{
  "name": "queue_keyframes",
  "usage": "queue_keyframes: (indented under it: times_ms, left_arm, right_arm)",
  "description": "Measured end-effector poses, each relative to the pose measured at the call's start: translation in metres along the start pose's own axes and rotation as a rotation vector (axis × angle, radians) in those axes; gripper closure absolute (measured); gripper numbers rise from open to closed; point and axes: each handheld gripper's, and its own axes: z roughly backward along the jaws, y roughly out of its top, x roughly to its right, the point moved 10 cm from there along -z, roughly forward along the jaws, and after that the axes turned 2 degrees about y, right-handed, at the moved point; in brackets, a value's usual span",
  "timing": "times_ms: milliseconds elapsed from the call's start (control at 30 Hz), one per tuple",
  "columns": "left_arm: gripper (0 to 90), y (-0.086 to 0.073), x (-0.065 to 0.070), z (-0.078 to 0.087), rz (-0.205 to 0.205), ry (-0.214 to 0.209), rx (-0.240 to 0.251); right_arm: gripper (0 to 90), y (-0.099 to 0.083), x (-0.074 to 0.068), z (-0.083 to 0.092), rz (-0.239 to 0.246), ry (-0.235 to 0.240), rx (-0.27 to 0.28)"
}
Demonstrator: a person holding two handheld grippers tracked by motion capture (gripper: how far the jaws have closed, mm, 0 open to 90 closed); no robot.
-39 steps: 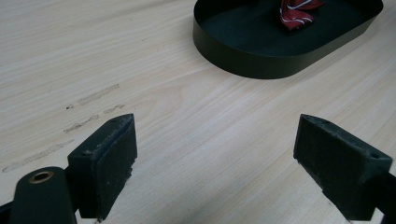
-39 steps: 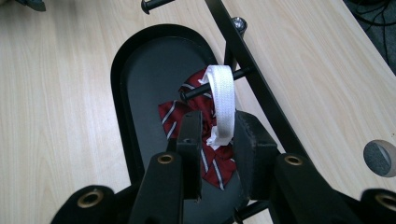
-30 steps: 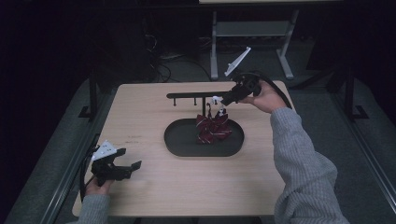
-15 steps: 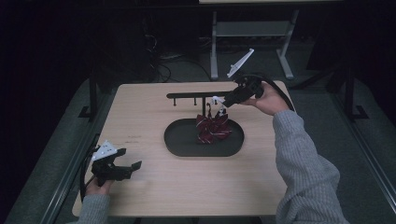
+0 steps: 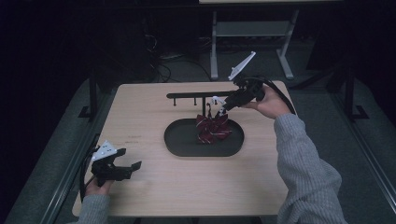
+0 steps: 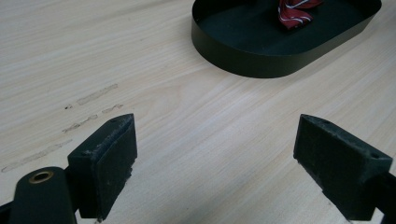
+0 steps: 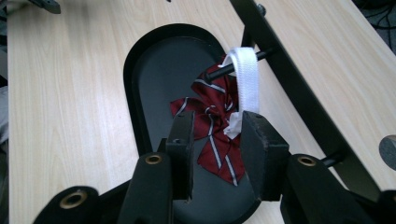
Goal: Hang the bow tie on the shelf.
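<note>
A dark red bow tie [image 5: 212,129] with thin white stripes hangs by its white strap [image 7: 246,79] from a peg [image 7: 219,71] of the black rack [image 5: 196,95]. It dangles over the black oval tray [image 5: 180,147]. My right gripper [image 7: 215,149] is just in front of the bow tie [image 7: 210,112], jaws apart. The strap's loose end brushes the inner face of one jaw, but nothing is clamped. In the high view this gripper [image 5: 220,107] reaches in from the right. My left gripper [image 5: 130,158] rests open and empty near the table's front left corner.
The left gripper view shows bare wood under its wide-open jaws [image 6: 215,168], with the tray [image 6: 261,65] and the bow tie [image 6: 294,11] farther off. The rack's bar [image 7: 289,88] runs close along the right gripper. A metal stand [image 5: 252,28] is behind the table.
The right gripper has shifted slightly by the peg. The bow tie still hangs there. The left gripper has not moved.
</note>
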Motion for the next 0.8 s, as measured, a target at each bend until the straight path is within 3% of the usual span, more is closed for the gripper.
queue_keyframes:
  times_ms: [800]
  left_arm:
    - [13.0, -0.001, 0.002, -0.001, -0.004, -0.002, -0.004]
  right_arm:
    - [59.6, -0.013, -0.017, 0.002, 0.017, 0.003, 0.005]
